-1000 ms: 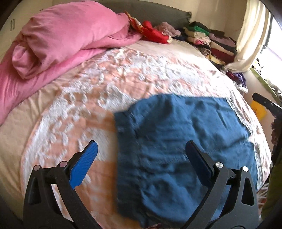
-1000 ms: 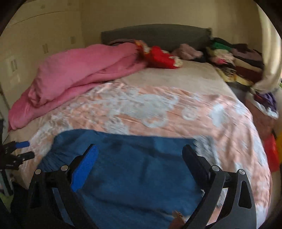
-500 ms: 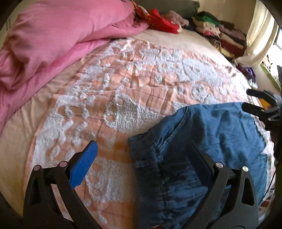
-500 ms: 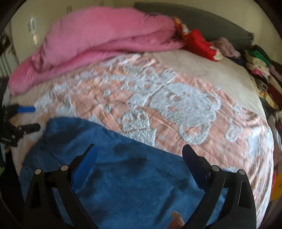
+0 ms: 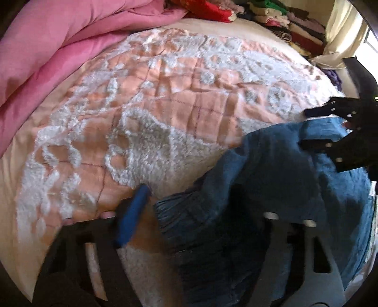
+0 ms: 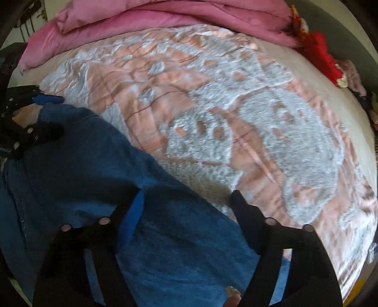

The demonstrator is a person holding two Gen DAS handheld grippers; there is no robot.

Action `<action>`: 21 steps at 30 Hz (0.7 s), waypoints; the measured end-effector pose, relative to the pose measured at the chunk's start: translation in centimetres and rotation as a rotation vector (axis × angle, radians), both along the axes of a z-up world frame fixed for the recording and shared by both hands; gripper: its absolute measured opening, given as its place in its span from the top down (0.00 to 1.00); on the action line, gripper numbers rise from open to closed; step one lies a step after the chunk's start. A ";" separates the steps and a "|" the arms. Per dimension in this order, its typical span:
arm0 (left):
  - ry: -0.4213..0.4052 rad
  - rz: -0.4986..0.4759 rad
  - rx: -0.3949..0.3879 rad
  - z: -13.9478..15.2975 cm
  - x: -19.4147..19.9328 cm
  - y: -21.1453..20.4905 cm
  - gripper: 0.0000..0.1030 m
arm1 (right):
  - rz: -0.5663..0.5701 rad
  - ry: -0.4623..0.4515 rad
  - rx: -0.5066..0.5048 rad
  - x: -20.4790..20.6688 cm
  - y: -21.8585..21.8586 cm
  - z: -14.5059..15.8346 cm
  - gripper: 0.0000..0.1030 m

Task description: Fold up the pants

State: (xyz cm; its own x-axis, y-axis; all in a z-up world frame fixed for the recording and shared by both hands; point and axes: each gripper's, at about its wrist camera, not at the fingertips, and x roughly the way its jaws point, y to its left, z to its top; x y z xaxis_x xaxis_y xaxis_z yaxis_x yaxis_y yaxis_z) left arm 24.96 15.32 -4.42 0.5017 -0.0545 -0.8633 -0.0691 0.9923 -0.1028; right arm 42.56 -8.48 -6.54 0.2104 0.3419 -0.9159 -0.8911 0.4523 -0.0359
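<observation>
The blue pants (image 5: 259, 189) lie folded on the peach and white bedspread (image 5: 165, 94), low and right in the left wrist view, low and left in the right wrist view (image 6: 106, 177). My left gripper (image 5: 189, 196) is open, its fingers astride the gathered waistband edge, close over the cloth. My right gripper (image 6: 187, 198) is open, its fingers astride the far edge of the pants. Each gripper shows in the other's view, the right one (image 5: 330, 127) and the left one (image 6: 40, 115), at opposite ends of the pants.
A pink duvet (image 5: 59, 47) is heaped at the back left of the bed. Red clothes (image 6: 319, 54) and a pile of folded clothes (image 5: 290, 21) lie along the headboard and right side. A curtain (image 5: 340, 23) hangs at the right.
Both grippers have dropped lower and closer to the pants' far edge. The view of the bed has tilted and the pants now fill more of each frame.
</observation>
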 end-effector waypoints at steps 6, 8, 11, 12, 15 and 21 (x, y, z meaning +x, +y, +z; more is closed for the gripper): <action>-0.039 -0.064 0.004 1.2 -0.4 -0.3 0.71 | 0.010 0.003 0.038 -2.0 0.6 1.2 0.96; -0.065 -0.082 -0.008 2.0 -1.0 -0.2 0.71 | -0.019 -0.026 0.047 -2.9 0.4 1.9 0.97; -0.090 -0.122 -0.012 3.3 -2.0 -0.3 0.71 | -0.079 -0.062 0.106 -4.6 -1.1 3.9 0.97; -0.097 -0.134 -0.013 3.7 -2.2 -0.4 0.71 | -0.100 -0.078 0.124 -5.3 -1.7 4.5 0.97; -0.132 -0.191 -0.007 5.3 -3.2 -0.8 0.71 | -0.170 -0.115 0.188 -7.6 -3.9 6.9 0.97; -0.192 -0.288 0.025 8.3 -6.5 -2.7 0.71 | -0.240 -0.175 0.279 -14.9 -8.3 11.0 0.97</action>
